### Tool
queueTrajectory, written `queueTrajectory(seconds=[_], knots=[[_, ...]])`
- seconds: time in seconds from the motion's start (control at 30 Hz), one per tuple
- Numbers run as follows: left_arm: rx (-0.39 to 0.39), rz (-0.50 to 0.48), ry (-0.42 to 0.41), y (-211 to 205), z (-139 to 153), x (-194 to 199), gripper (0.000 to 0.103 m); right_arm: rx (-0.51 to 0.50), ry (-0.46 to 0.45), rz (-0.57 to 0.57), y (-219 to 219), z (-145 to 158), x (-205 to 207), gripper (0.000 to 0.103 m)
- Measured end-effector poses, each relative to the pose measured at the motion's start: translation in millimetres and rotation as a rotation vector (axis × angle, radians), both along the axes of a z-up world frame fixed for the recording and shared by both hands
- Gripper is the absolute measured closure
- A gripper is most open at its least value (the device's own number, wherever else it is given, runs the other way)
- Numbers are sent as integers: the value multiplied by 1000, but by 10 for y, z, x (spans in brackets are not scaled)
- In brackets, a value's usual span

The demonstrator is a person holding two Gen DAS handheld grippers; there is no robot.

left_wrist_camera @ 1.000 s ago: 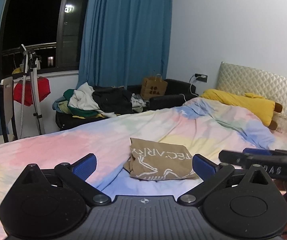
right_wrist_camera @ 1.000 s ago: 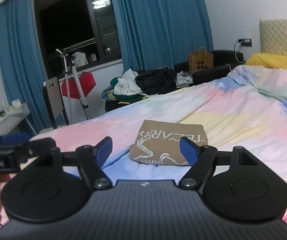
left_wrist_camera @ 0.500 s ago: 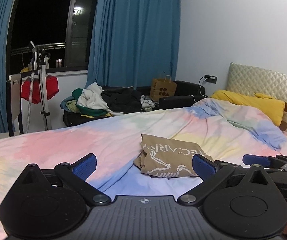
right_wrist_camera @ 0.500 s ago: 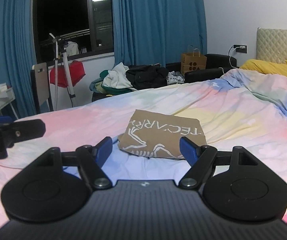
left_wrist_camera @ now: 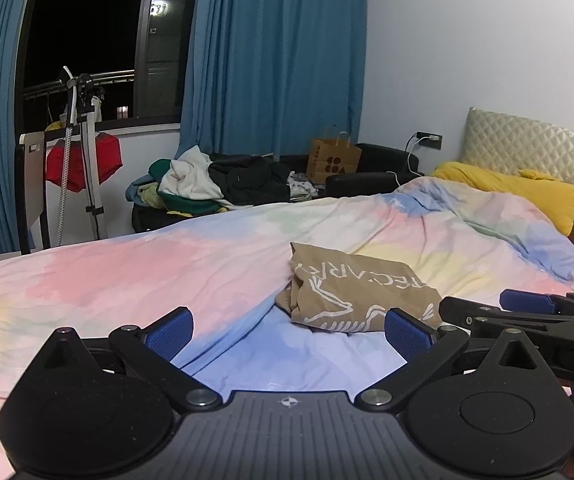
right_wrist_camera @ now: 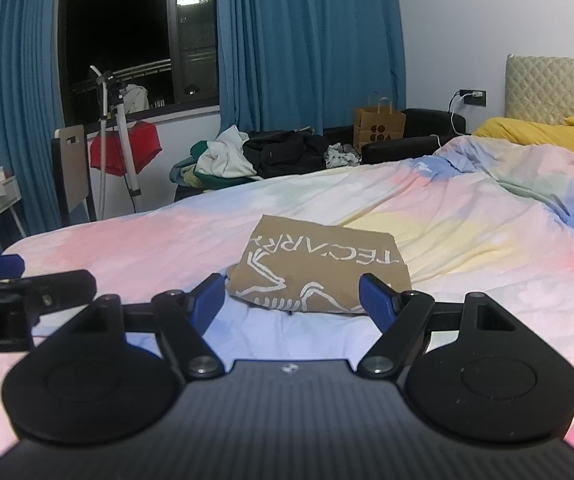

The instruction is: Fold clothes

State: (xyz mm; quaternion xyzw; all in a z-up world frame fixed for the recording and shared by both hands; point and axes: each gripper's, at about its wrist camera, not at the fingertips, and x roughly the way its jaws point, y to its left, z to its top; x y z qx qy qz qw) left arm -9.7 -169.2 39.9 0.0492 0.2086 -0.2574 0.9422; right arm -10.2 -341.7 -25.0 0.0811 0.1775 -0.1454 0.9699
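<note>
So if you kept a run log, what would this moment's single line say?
task: fold clothes | tan shirt: folded, on bed cover | left gripper: open, empty | right gripper: open, empty, near shirt

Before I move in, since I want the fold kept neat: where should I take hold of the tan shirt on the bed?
Grip the tan shirt by its near edge, coming in low from the front. It lies flat and folded on the bedspread, and that edge faces both open tools, likely easiest to pinch.
</note>
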Motion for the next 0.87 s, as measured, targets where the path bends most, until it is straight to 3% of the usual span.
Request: queueTrajectory(seconds=[0.87], knots=[[-12, 31, -13, 99, 51, -45, 0, -20, 32, 11, 74, -22, 59, 27]])
